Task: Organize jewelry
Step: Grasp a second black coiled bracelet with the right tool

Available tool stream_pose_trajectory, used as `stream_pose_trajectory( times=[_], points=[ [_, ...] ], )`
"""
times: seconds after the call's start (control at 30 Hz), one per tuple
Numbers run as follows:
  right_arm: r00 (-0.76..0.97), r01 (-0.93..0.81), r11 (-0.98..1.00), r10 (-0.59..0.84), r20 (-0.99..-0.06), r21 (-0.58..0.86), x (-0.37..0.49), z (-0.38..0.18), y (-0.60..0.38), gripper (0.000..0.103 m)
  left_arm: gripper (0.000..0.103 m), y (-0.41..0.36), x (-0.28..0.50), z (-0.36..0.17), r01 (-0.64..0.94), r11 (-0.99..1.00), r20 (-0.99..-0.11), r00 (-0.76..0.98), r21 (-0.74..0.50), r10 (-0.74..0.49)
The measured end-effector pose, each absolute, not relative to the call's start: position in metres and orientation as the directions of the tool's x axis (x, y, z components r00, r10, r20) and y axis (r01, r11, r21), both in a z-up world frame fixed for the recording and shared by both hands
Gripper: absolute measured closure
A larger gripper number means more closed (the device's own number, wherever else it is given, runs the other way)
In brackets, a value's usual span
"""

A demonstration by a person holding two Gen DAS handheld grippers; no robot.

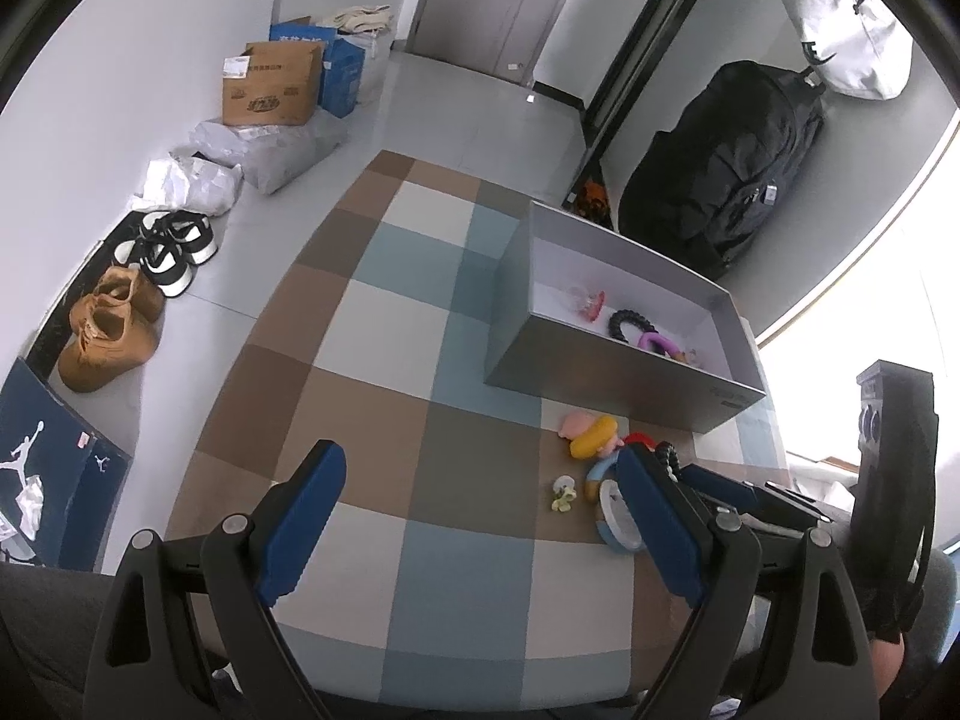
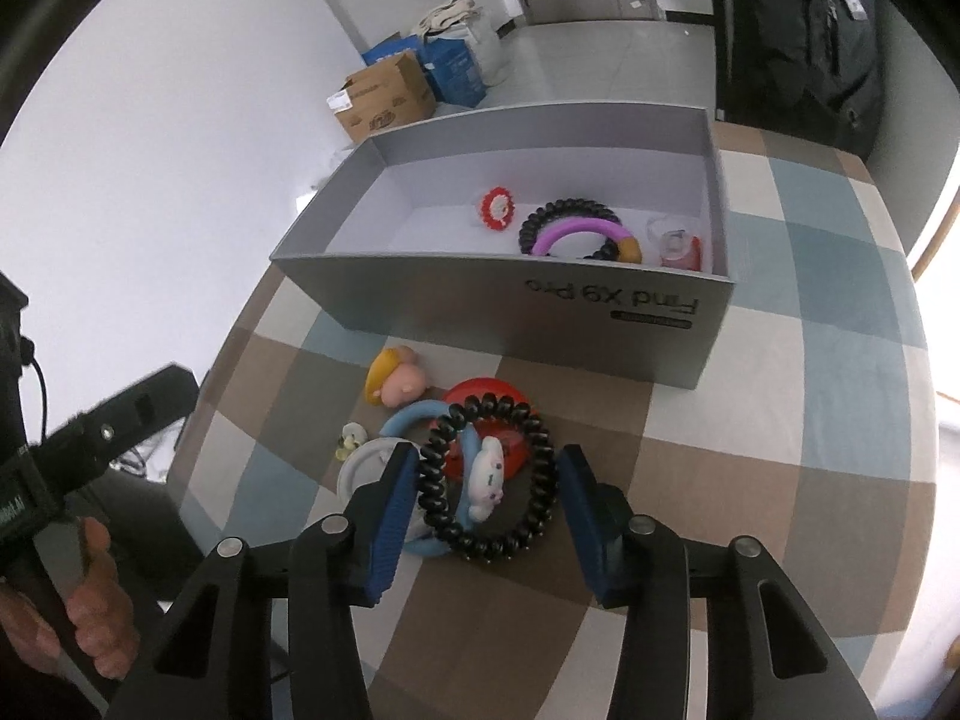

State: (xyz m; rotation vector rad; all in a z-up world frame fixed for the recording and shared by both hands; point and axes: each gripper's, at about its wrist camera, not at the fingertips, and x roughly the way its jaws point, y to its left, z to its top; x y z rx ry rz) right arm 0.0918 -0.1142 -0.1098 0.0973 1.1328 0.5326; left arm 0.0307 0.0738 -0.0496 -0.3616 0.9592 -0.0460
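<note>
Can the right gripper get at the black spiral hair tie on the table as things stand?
Probably yes: the right gripper already straddles the black spiral hair tie, nothing above it; a blue band threads through the tie and may tag along.

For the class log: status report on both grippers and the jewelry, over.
Left gripper open, empty. Right gripper straddling black coil band, grip unconfirmed. Grey box ahead, partly filled. White plush charm lies inside the coil.

Your checked tablecloth (image 2: 750, 450) looks like matt woven cloth. The grey box (image 2: 480, 312) is smooth matt cardboard with a white paper-like lining. The black coil hair tie (image 2: 534, 516) shines like glossy plastic, as does the red disc (image 2: 498, 390). The blue gripper pads (image 2: 390, 516) look ribbed and rubbery, on matt black plastic arms with metal pins.
</note>
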Motion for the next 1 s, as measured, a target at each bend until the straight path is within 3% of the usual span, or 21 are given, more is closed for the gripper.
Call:
stream_pose_trajectory(
  times=[0.43,0.5,0.57,0.63,0.83,1.0],
  points=[
    [0.365,-0.289,0.865,0.495,-0.788,0.41,0.092,-0.091,-0.144,0.057,0.015,0.049,0.032,-0.059,0.005,0.905,-0.782,0.503,-0.425,-0.37],
    [0.378,-0.275,0.867,0.495,-0.782,0.416,0.092,-0.087,-0.149,0.057,0.023,0.039,0.034,-0.062,0.035,0.905,-0.788,0.479,-0.424,-0.388],
    [0.392,-0.263,0.868,0.495,-0.775,0.422,0.092,-0.084,-0.154,0.057,0.039,0.029,0.036,-0.067,0.055,0.907,-0.803,0.446,-0.417,-0.396],
    [0.403,-0.252,0.867,0.498,-0.768,0.43,0.092,-0.08,-0.16,0.057,0.046,0.025,0.037,-0.07,0.059,0.902,-0.808,0.424,-0.427,-0.41],
    [0.42,-0.243,0.863,0.505,-0.754,0.443,0.089,-0.073,-0.169,0.057,0.054,0.017,0.04,-0.072,0.061,0.904,-0.818,0.403,-0.423,-0.41],
    [0.427,-0.242,0.86,0.51,-0.747,0.449,0.086,-0.071,-0.173,0.057,0.072,0.016,0.044,-0.079,0.029,0.903,-0.831,0.379,-0.428,-0.407]
  ],
)
